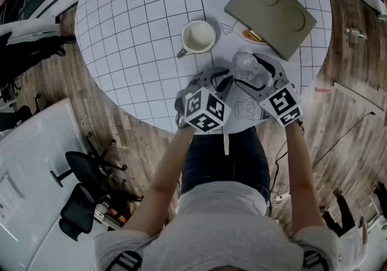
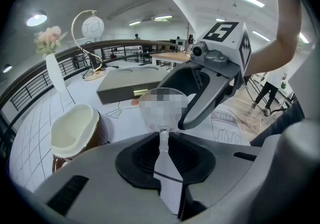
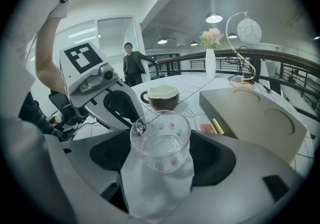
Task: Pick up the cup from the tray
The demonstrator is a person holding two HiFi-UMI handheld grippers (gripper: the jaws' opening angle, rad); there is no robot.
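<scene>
A clear glass cup (image 1: pixel 245 64) with small red prints hangs over the table's near edge, off the grey tray (image 1: pixel 270 5). My right gripper (image 3: pixel 161 144) is shut on the cup's body (image 3: pixel 161 138), one jaw on each side. My left gripper (image 2: pixel 163 137) is pinched shut on the cup's thin rim (image 2: pixel 160 105). In the head view the left gripper (image 1: pixel 231 77) comes in from the left and the right gripper (image 1: pixel 257 75) from the right. The tray's two round recesses are bare. In the right gripper view the left gripper's fingers (image 3: pixel 131 118) meet the rim.
A brown mug (image 1: pixel 198 37) with a white inside stands on the gridded tablecloth left of the tray. A flower vase (image 3: pixel 210 63) and a curved lamp (image 3: pixel 245 53) stand at the table's far side. A person (image 3: pixel 131 65) stands beyond the table. Office chairs (image 1: pixel 84 173) sit on the floor at left.
</scene>
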